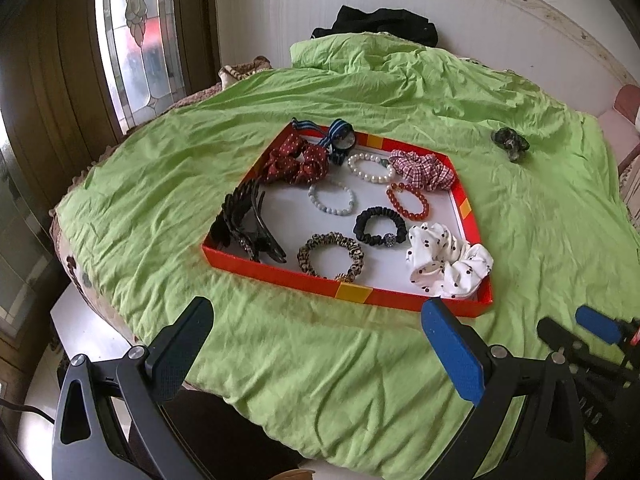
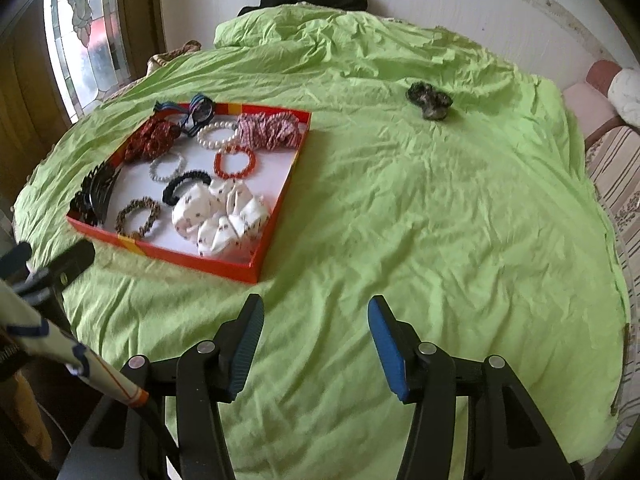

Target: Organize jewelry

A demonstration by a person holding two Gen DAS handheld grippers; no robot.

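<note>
hair claws (image 1: pixel 248 224): count unclear | dark scrunchie (image 2: pixel 430 100): pattern too small | black garment (image 1: pixel 380 22): partly hidden

No text, label, brand or number can be read in either view. The only trace of lettering sits at the lower right edge of the left wrist view — a few pale marks on the dark body of the right gripper (image 1: pixel 600 322), turned sideways and too blurred to make out. The red tray (image 1: pixel 472 216) carries plain yellow and orange blocks on its rim — no words on them.
</note>
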